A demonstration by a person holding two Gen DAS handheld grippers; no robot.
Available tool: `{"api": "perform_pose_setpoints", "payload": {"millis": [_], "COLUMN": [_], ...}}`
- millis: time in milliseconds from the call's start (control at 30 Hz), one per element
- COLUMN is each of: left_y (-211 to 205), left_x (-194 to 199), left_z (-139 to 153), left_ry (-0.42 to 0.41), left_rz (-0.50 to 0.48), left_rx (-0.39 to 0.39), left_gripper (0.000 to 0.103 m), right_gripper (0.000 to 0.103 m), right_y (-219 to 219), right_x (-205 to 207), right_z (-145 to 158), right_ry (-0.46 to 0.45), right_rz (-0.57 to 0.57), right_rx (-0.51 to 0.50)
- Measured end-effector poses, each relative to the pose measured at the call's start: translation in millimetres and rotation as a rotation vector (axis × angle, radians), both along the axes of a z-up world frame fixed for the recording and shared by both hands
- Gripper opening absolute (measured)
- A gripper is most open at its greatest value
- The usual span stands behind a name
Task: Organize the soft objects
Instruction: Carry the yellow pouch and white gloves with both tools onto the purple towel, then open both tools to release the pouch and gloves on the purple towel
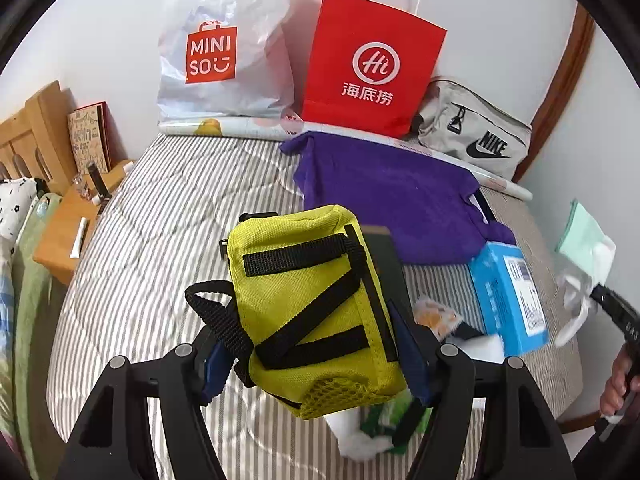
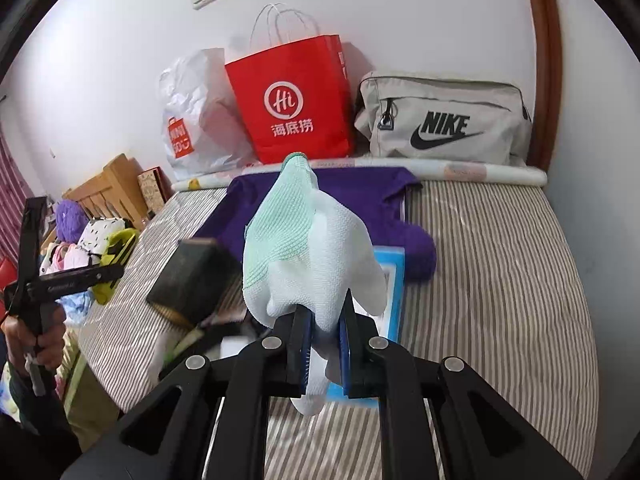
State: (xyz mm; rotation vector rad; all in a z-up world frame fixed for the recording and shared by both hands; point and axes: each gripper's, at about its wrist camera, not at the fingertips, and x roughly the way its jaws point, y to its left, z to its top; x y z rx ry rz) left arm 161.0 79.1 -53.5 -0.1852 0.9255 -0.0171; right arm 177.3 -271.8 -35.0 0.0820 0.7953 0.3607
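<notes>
My left gripper (image 1: pixel 316 356) is shut on a yellow pouch with black straps (image 1: pixel 316 296) and holds it above the striped bed (image 1: pixel 160 240). My right gripper (image 2: pixel 325 344) is shut on a white and mint knitted glove (image 2: pixel 308 248), held up over the bed. The glove also shows at the right edge of the left wrist view (image 1: pixel 588 240). A purple cloth (image 1: pixel 400 204) lies flat on the bed beyond both grippers; it also shows in the right wrist view (image 2: pixel 360 196). In the right wrist view the left gripper and the pouch (image 2: pixel 116 256) appear at the left.
A white Miniso bag (image 1: pixel 224 48), a red paper bag (image 1: pixel 372 64) and a grey Nike bag (image 1: pixel 476 132) stand along the wall. A blue box (image 1: pixel 508 296), a dark block (image 2: pixel 188 280) and small packets lie on the bed. A wooden headboard (image 1: pixel 36 132) is at left.
</notes>
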Motion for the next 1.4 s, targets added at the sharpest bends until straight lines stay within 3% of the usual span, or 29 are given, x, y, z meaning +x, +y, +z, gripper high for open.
{"api": "perform_pose_setpoints", "payload": {"millis": [333,567,1000,1400], "left_y": [0,-16,-40,-52], "left_x": [75,136,223,262], "left_z": [1,-15,-53,-75], "left_ry": [0.015,0.049,0.127,0.188], "left_rz": [-0.011,-0.067,-0.127,-0.165], "left_rx": [-0.023,-0.012,-0.015,0.002], "left_gripper": [0.068,0.068,0.068,0.070], "right_gripper": [0.012,0.012,0.012,0.013], "right_y": [14,25,34,40], "right_x": [94,147,201,227], "right_z": [7,-15,-57,-89], "right_ry": [0.014,0.071,0.173,0.271], "right_rz": [0.006,0.018,0.045,0.074], "right_rx": [-0.013,-0.028,-0.104,-0.143]}}
